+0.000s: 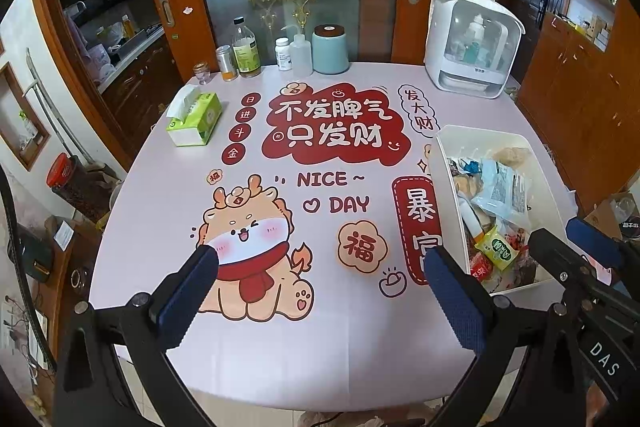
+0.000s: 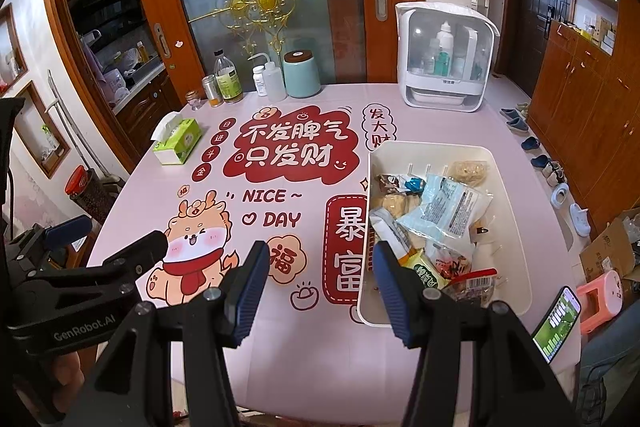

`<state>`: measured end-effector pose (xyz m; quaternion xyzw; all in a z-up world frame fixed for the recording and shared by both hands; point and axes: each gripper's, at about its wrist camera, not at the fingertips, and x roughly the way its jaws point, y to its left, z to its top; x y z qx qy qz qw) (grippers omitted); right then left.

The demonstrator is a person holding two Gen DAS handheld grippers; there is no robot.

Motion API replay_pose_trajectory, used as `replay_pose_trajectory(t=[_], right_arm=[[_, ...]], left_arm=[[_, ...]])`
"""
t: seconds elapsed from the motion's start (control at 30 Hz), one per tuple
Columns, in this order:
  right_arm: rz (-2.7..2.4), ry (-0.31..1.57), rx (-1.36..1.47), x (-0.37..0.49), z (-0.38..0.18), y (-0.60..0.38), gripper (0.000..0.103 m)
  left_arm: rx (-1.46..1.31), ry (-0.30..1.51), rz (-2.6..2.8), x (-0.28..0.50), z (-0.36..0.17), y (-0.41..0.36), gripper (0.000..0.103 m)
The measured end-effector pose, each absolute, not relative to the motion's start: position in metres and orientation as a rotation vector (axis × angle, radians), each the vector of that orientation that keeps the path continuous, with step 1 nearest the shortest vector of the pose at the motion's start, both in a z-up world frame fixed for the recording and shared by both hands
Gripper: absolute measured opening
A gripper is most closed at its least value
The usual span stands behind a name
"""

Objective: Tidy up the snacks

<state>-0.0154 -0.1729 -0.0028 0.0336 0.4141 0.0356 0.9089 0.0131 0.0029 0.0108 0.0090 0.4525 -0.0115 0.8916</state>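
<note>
right wrist view: white rectangular plastic bin point(image 2: 508, 163) of mixed crinkly snack packets point(image 2: 444, 205) (pale blue, yellow-green) near the table's right edge; left gripper point(image 1: 320, 287) and right gripper point(image 2: 320, 285) both gape empty.

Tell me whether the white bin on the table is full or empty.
Partly full. The white bin holds a loose pile of snack packets on its floor, well below the rim; no lid covers it.

Right gripper point(image 2: 320, 279): our jaws apart, empty, over near table point(image 2: 304, 359) | white bin point(image 2: 516, 227) right, filled with snack packets point(image 2: 444, 207) | tissue box point(image 2: 178, 141) far left | left gripper point(image 2: 132, 247) at left edge
</note>
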Motion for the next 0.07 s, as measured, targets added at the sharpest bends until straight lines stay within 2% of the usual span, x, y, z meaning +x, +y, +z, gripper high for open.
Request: replay_pose_trajectory(t=[0.07], right_arm=[[0.074,0.856,0.068,-0.0153,-0.0027,-0.1730,0.054]], left_arm=[[0.019,0.940,-0.023,0.0133,0.0110,0.0028,0.102]])
